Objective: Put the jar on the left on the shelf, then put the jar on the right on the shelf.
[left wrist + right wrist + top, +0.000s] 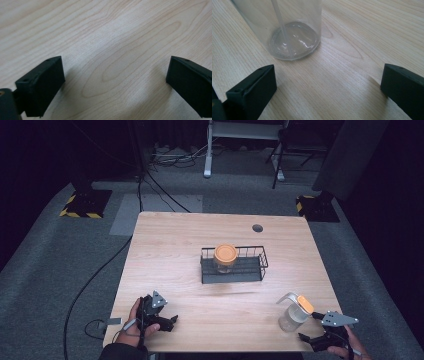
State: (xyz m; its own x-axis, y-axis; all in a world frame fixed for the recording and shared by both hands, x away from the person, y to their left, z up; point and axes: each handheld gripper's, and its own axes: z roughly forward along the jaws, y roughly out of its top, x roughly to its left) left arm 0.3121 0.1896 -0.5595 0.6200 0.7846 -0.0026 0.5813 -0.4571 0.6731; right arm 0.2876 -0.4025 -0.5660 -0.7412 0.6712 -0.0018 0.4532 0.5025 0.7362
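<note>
High view: clear cup w/ orange flip lid stands at counter front-right, just beside right gripper; left gripper idle. Right gripper view: fingers wide, cup base ahead-left (not betw. them). Approach step, I'd say; next, advance, centre, close.

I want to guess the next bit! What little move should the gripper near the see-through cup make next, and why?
Probably ease the right gripper forward so its open jaws come around the clear cup. The jaws stand wide apart and empty, and the cup stands upright on the table just ahead of them, untouched and a bit toward one jaw.
</note>
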